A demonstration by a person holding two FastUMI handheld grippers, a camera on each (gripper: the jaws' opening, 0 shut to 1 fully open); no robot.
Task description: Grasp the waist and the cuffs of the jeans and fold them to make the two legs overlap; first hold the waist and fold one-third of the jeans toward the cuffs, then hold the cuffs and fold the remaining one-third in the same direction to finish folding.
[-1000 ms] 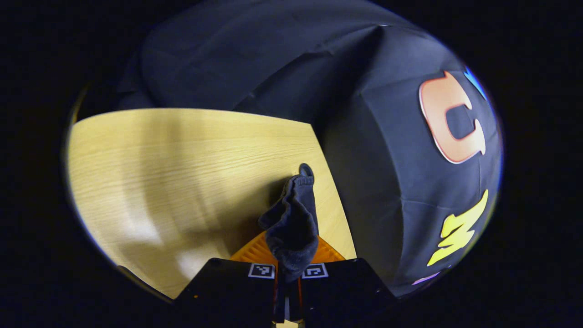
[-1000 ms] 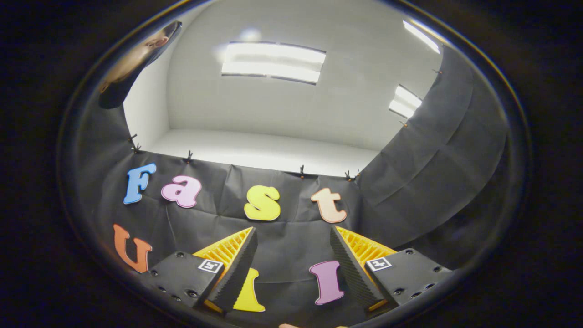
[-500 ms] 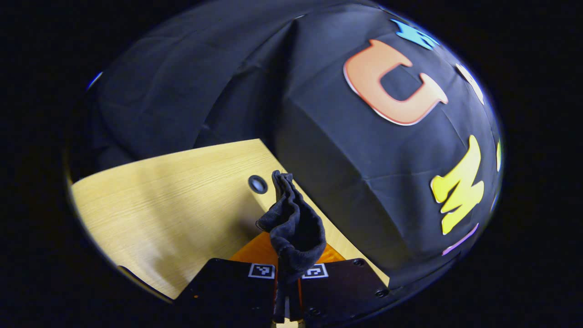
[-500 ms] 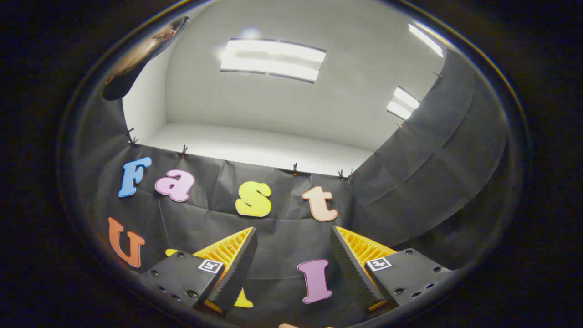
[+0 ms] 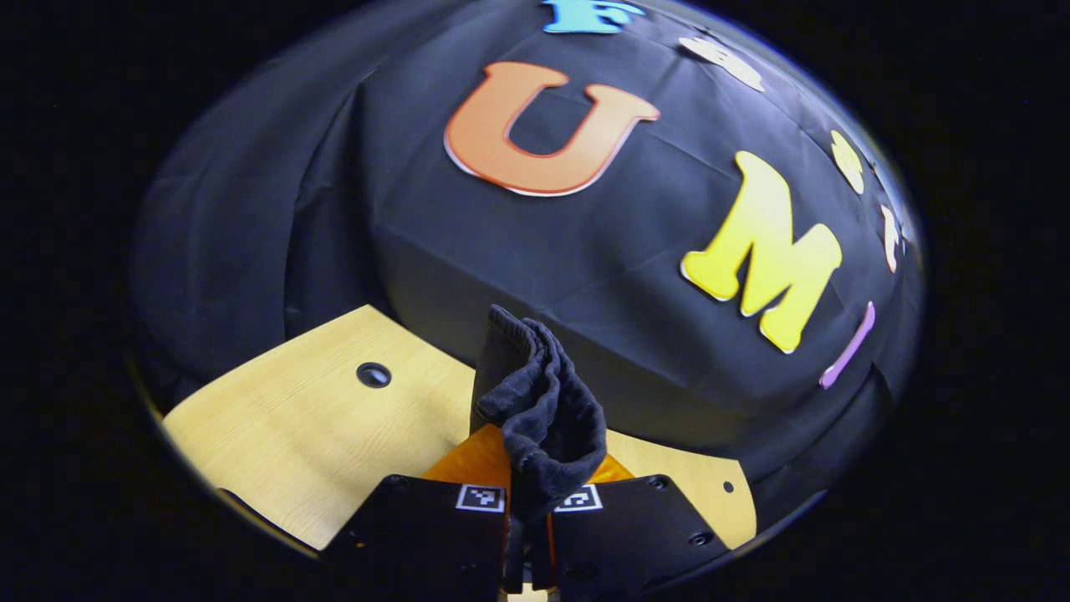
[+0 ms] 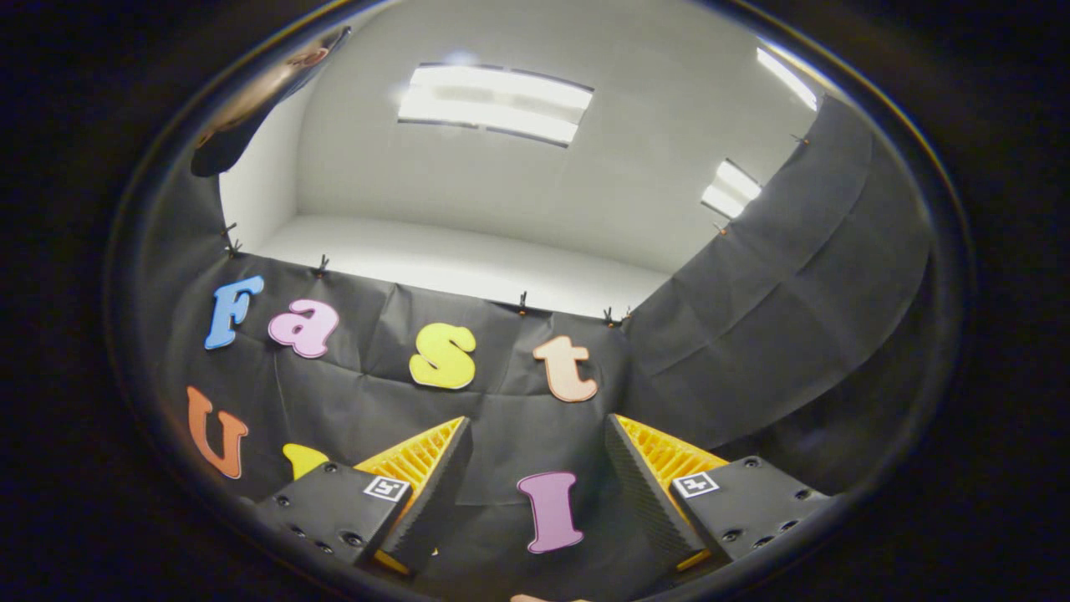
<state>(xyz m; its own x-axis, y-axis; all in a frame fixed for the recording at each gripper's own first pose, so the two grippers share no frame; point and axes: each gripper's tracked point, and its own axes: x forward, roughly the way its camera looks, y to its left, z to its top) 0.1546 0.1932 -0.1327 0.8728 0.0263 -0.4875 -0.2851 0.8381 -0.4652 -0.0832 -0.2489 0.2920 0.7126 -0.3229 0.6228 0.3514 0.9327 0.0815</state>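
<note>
In the left gripper view a bunched fold of dark jeans fabric (image 5: 543, 410) stands up between the fingers of my left gripper (image 5: 528, 502), which is shut on it above the far corner of the wooden table (image 5: 309, 426). Which part of the jeans this is I cannot tell. In the right gripper view my right gripper (image 6: 535, 485) is open with nothing between its fingers, tilted upward toward the booth's cloth wall (image 6: 752, 318) and the ceiling.
A round cable hole (image 5: 374, 374) sits in the tabletop near its back corner. The black cloth wall (image 5: 585, 251) rises right behind the table edge. Ceiling light panels (image 6: 493, 104) and a white wall strip lie above the cloth.
The left gripper has swung round with the fabric still held, so the back wall now takes up more of its view and the table less. The right gripper view has shifted slightly.
</note>
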